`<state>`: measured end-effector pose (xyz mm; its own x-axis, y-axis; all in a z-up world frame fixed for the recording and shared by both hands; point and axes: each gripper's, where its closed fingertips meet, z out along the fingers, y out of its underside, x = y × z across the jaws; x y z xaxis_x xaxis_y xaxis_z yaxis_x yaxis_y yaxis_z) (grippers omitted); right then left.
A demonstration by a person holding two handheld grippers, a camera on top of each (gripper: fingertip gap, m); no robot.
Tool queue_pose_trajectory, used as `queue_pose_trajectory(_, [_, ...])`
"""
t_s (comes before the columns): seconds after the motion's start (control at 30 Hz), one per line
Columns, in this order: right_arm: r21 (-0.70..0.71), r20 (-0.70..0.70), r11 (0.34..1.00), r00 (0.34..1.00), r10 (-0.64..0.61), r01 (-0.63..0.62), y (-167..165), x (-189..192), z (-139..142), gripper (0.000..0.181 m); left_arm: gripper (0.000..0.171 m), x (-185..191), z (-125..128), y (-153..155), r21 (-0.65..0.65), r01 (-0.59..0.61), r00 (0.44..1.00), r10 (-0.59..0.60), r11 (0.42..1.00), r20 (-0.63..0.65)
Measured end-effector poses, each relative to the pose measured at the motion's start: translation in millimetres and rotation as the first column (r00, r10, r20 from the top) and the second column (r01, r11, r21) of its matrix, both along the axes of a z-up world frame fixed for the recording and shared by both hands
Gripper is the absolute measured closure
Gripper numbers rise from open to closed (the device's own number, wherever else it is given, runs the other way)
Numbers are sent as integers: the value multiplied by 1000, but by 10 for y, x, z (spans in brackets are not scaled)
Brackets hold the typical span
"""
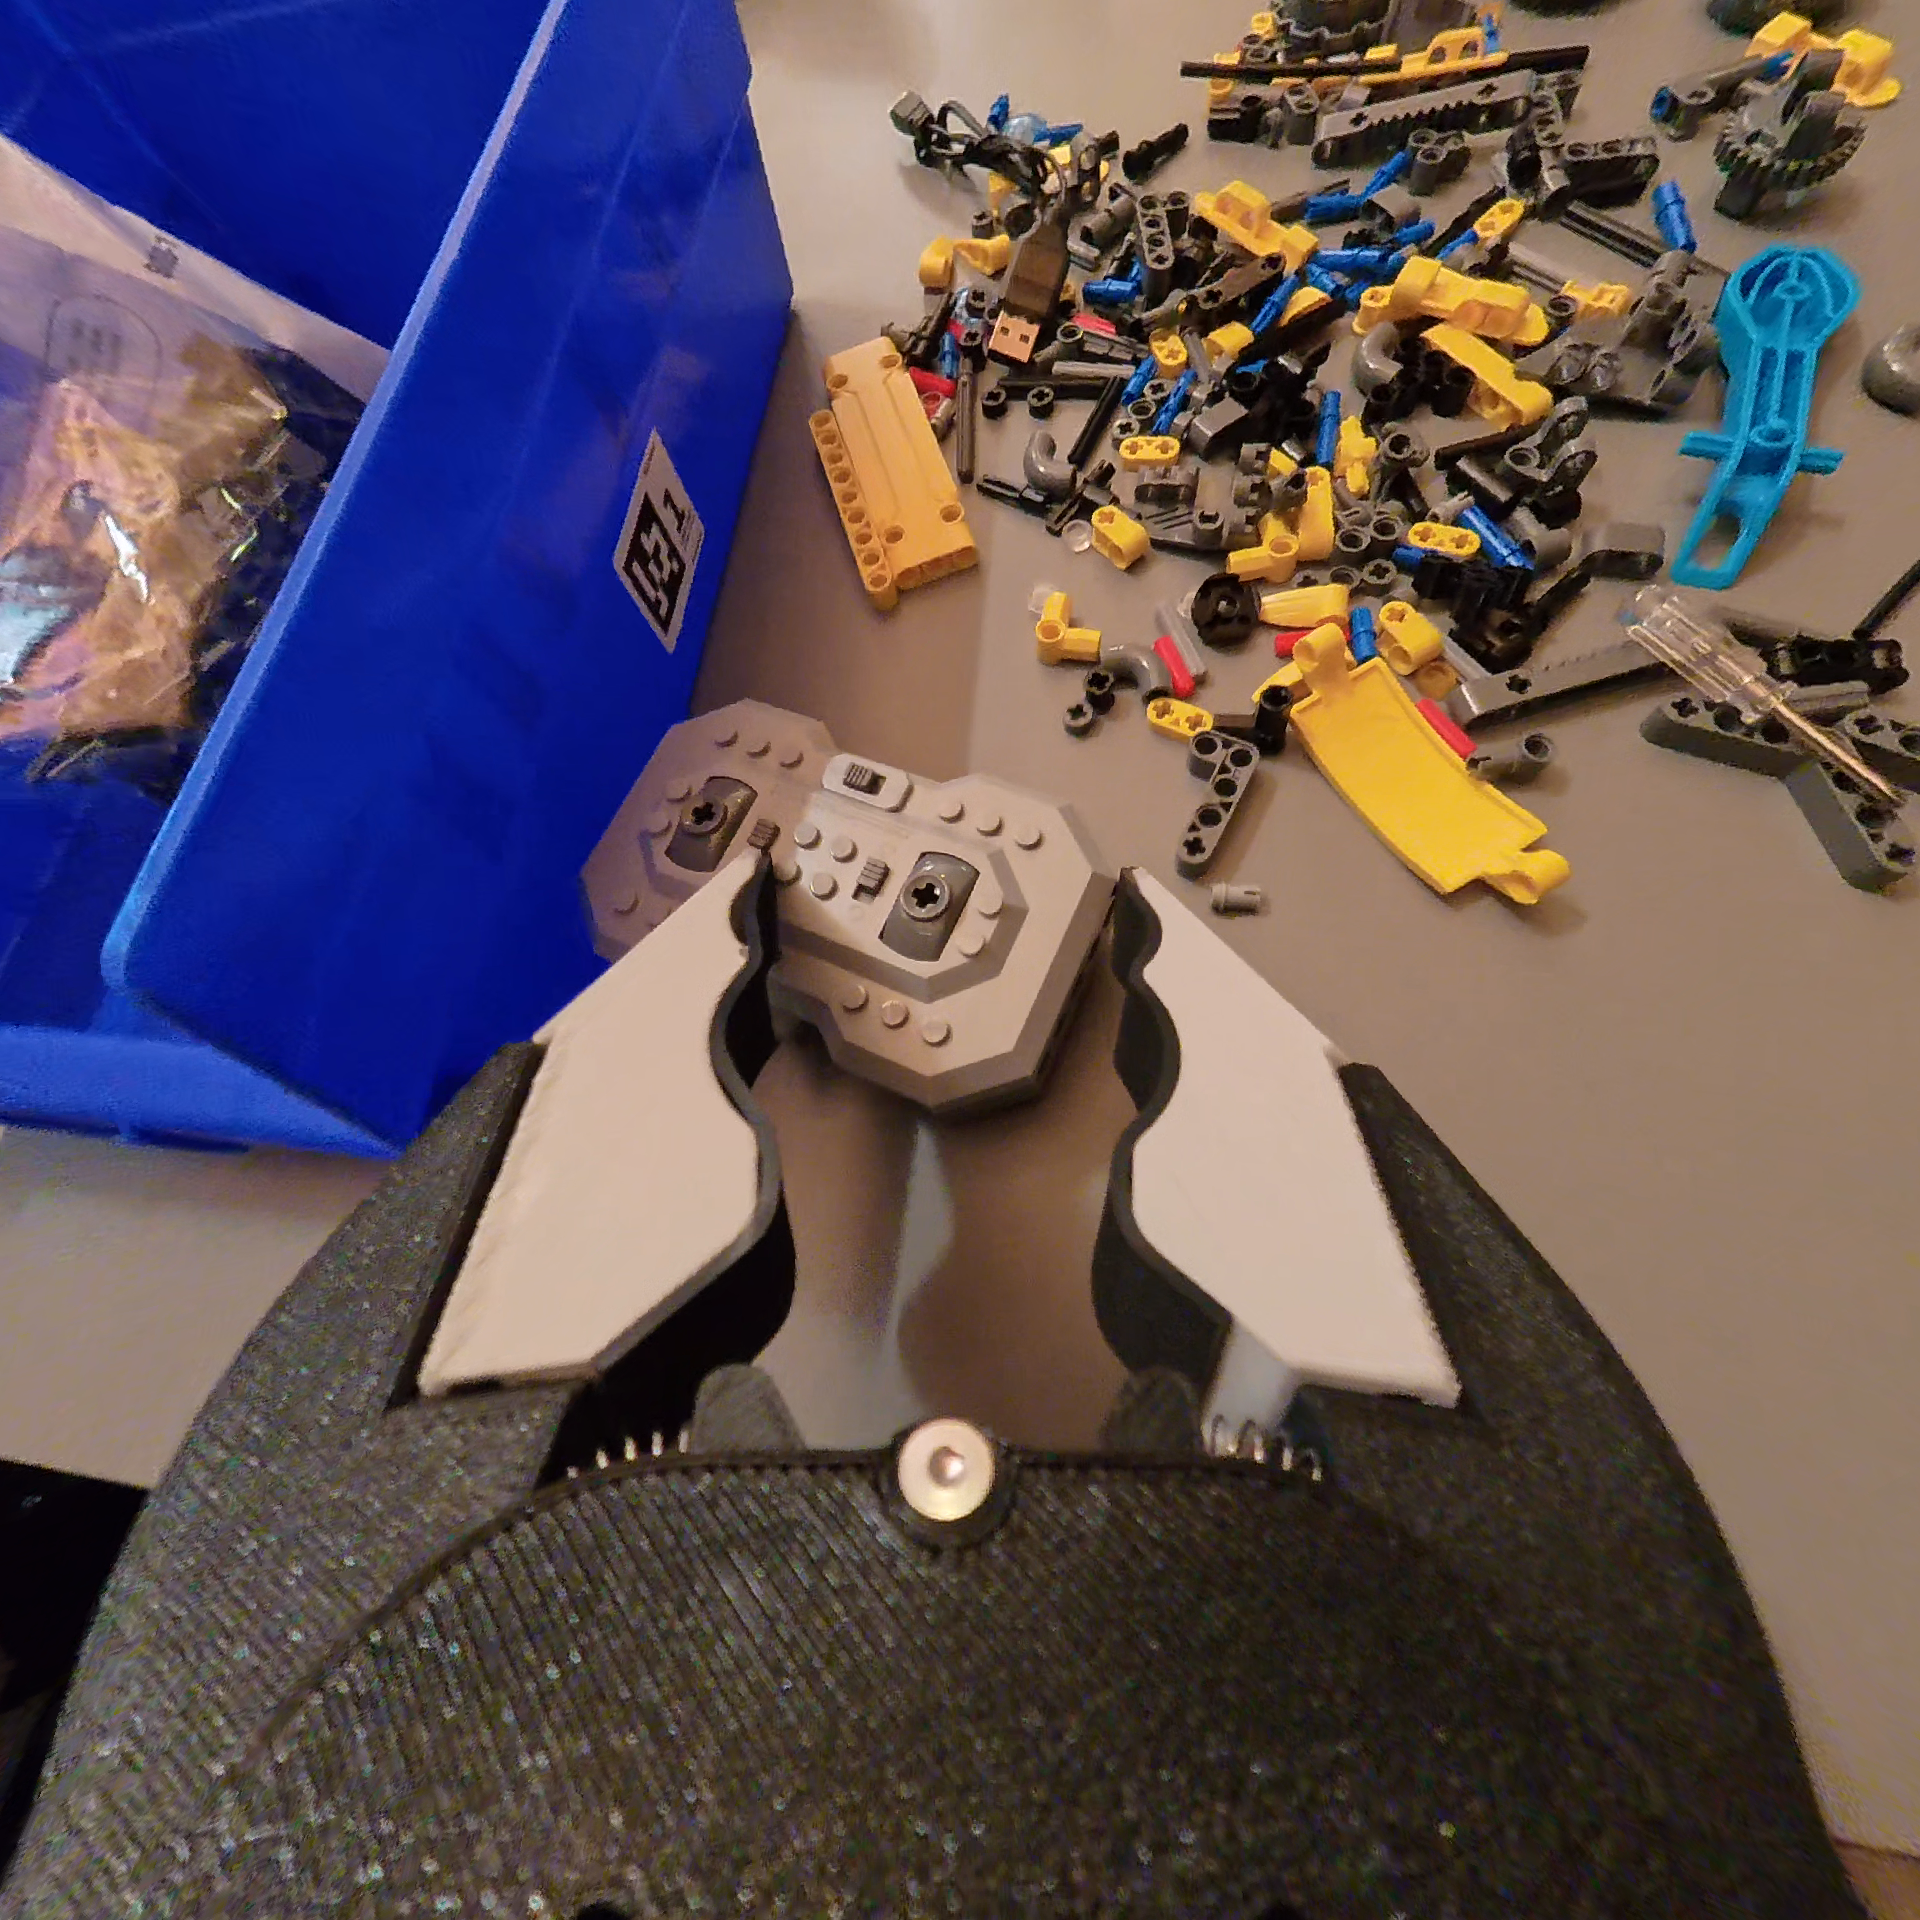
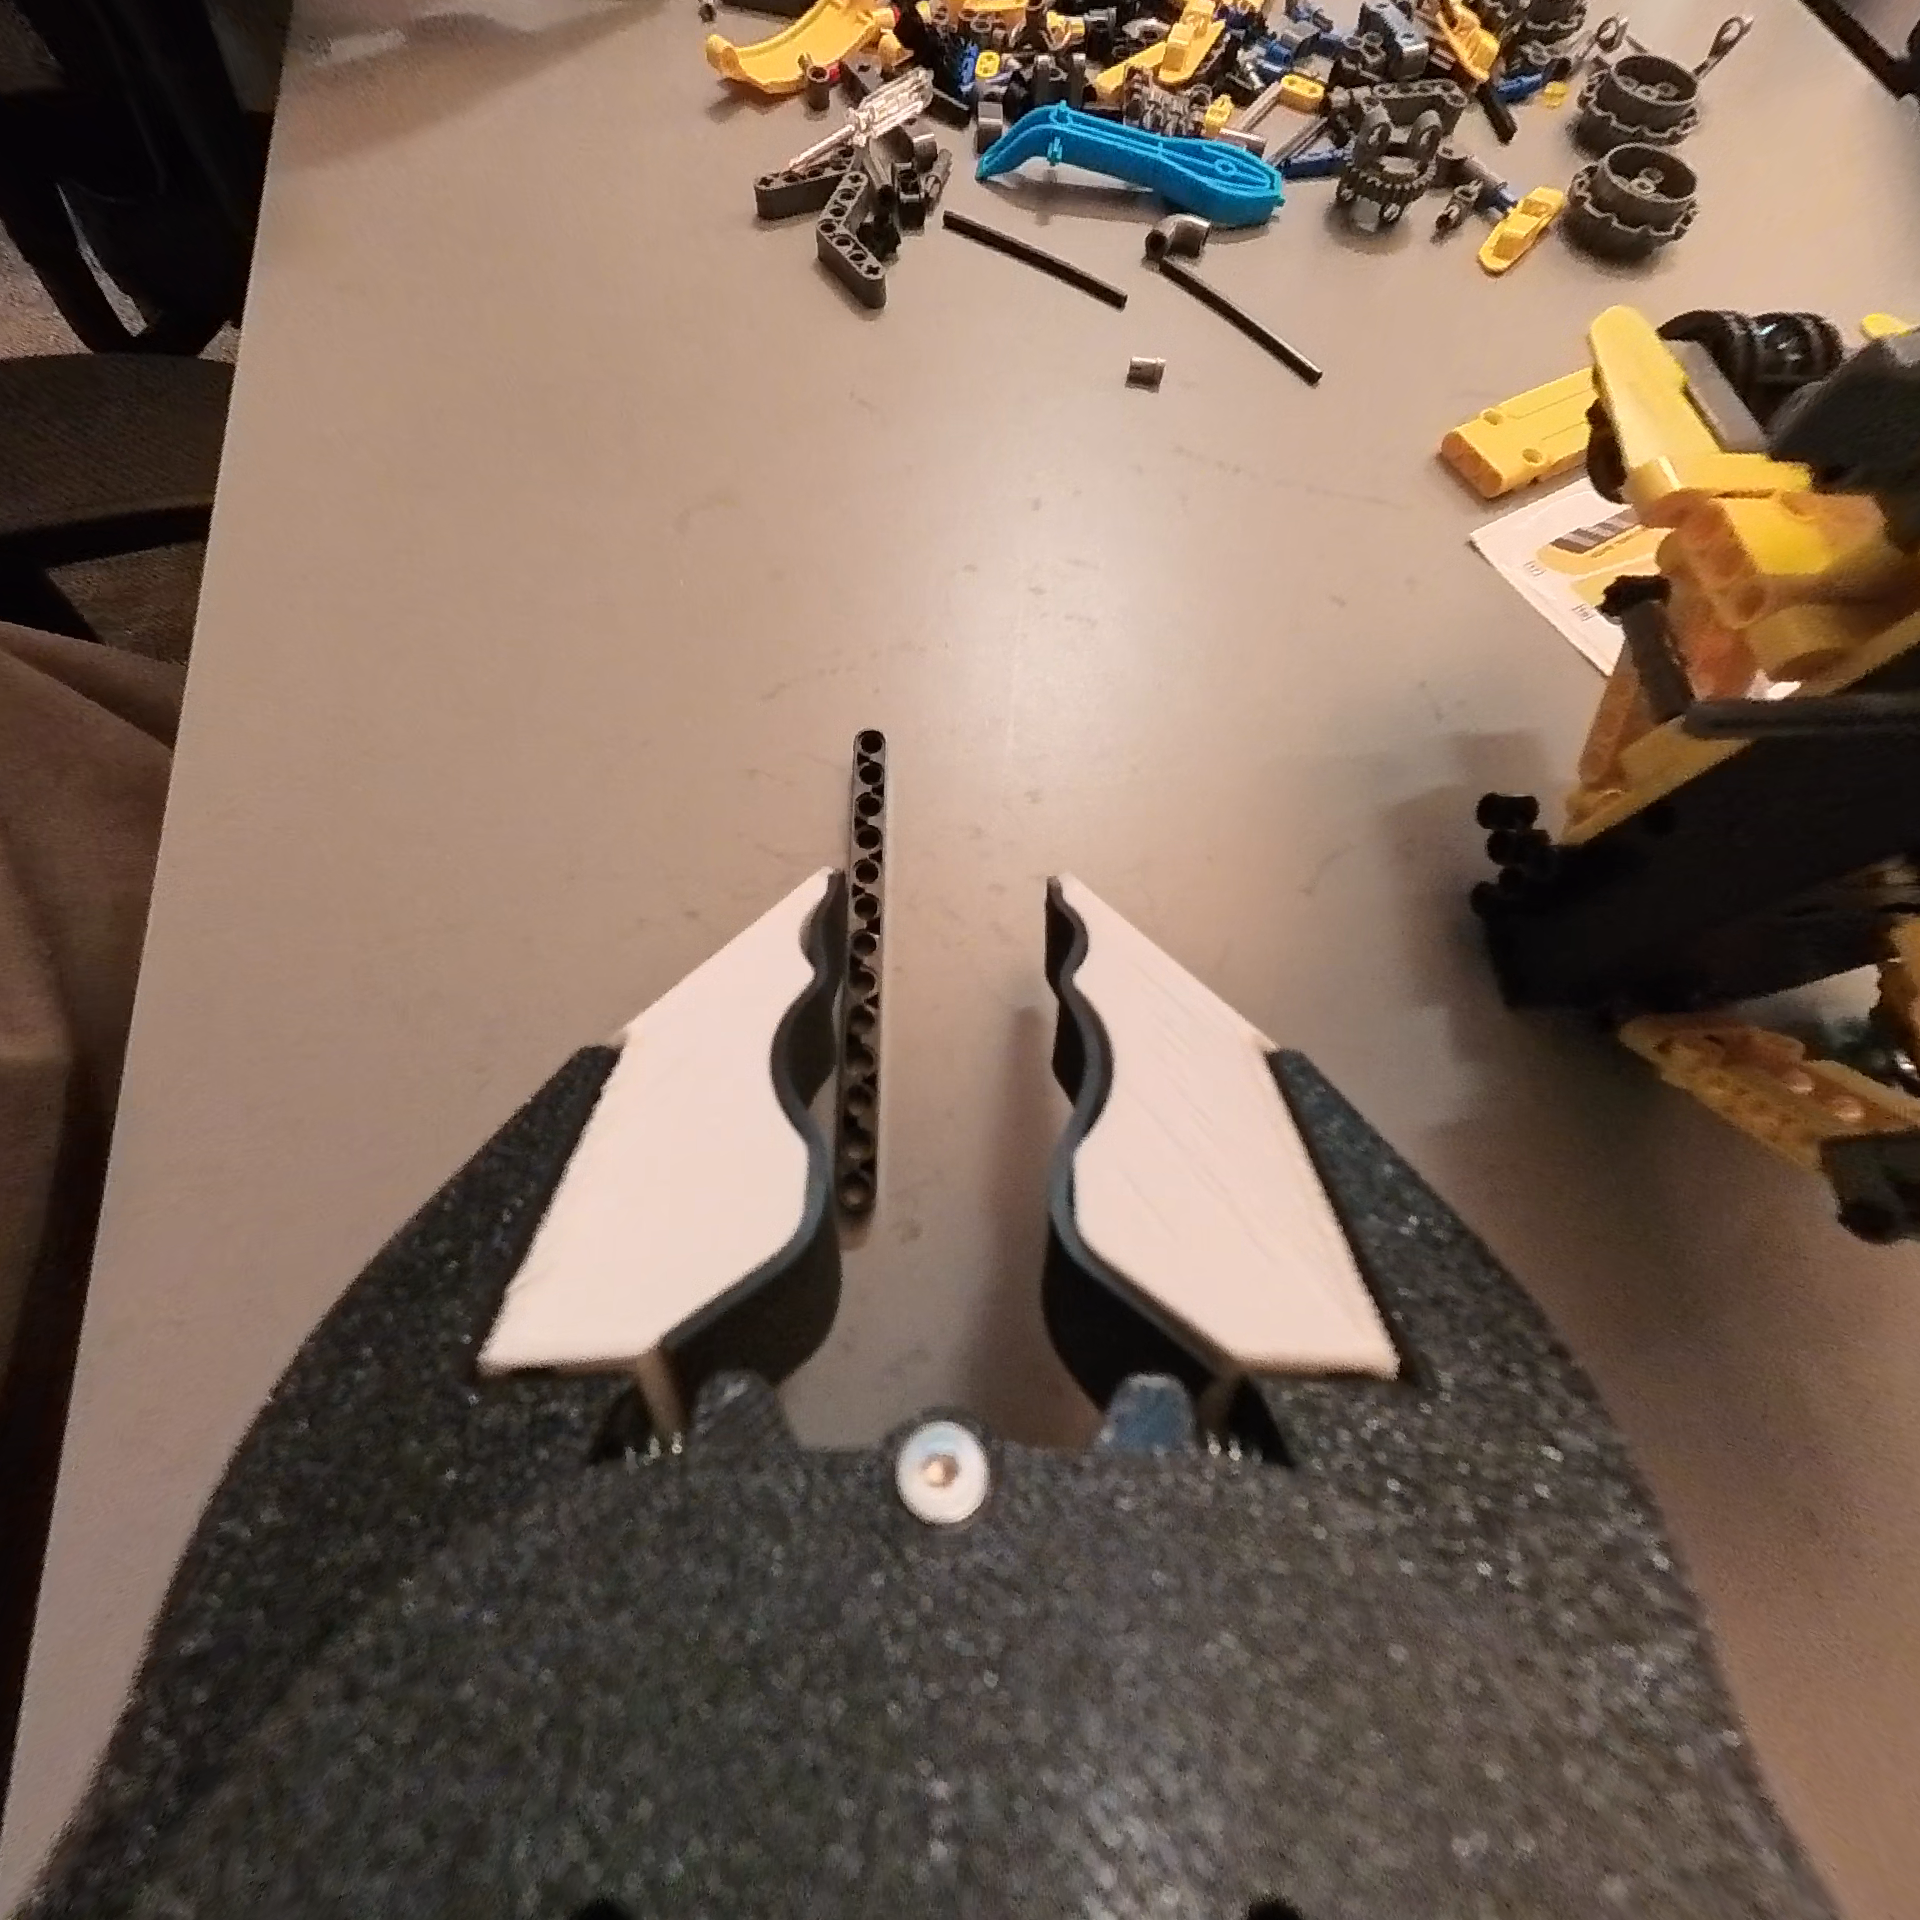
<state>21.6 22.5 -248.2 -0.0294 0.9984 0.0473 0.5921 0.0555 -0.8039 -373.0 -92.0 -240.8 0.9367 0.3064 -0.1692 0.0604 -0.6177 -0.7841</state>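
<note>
Your left gripper (image 1: 940, 883) clamps a grey studded remote controller (image 1: 862, 894) at frame centre. A glossy blue plastic bin (image 1: 468, 582) crowds the left; loose yellow, black and blue building pieces (image 1: 1299, 416) litter the upper right of the smooth grey table (image 1: 1455, 1195).

Your right gripper (image 2: 940, 888) stands wide; a black holed beam (image 2: 860, 966) lies against its left finger. A yellow-black model (image 2: 1714, 748) stands at right.
</note>
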Motion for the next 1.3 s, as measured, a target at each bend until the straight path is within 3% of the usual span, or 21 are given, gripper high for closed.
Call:
queue_pose_trajectory(0.17, [-2,-3,1000,1000,-5,5,9,1,4,144,108,78,82,39,6,-19,999,19,1000,33])
queue_pose_trajectory(0.27, [-7,-3,1000,1000,-5,5,9,0,5,144,112,294,320,163,88,30,999,-33,996,27])
queue_pose_trajectory(0.37, [-1,-2,1000,1000,1,-1,-2,-1,2,144,119,389,386,345,77,77,997,-79,994,23])
queue_pose_trajectory(0.53, [14,3,1000,1000,4,-4,-11,-2,-6,144,122,396,283,792,46,163,976,-168,986,142])
queue_pose_trajectory(0.63, [4,-6,1000,1000,2,-2,-5,0,8,144,137,275,232,1010,10,212,958,-210,977,197])
queue_pose_trajectory(0.9, [-37,-20,999,1000,-4,4,12,4,29,143,147,-37,67,1245,-193,303,929,-244,933,278])
queue_pose_trajectory(1.0, [-36,-16,999,1000,-5,5,13,2,24,143,147,-151,-44,1287,-270,292,945,-233,918,231])
queue_pose_trajectory(1.1, [-45,-16,999,1000,-6,5,16,2,23,143,151,-125,-29,1459,-227,299,941,-248,927,229])
queue_pose_trajectory(1.2, [-57,-22,998,1000,-7,6,20,3,32,143,162,-67,-77,1619,-217,353,926,-307,910,219])
queue_pose_trajectory(1.3, [-67,-28,998,1000,-9,8,27,4,41,143,168,-188,-164,1678,-290,326,945,-301,900,131])
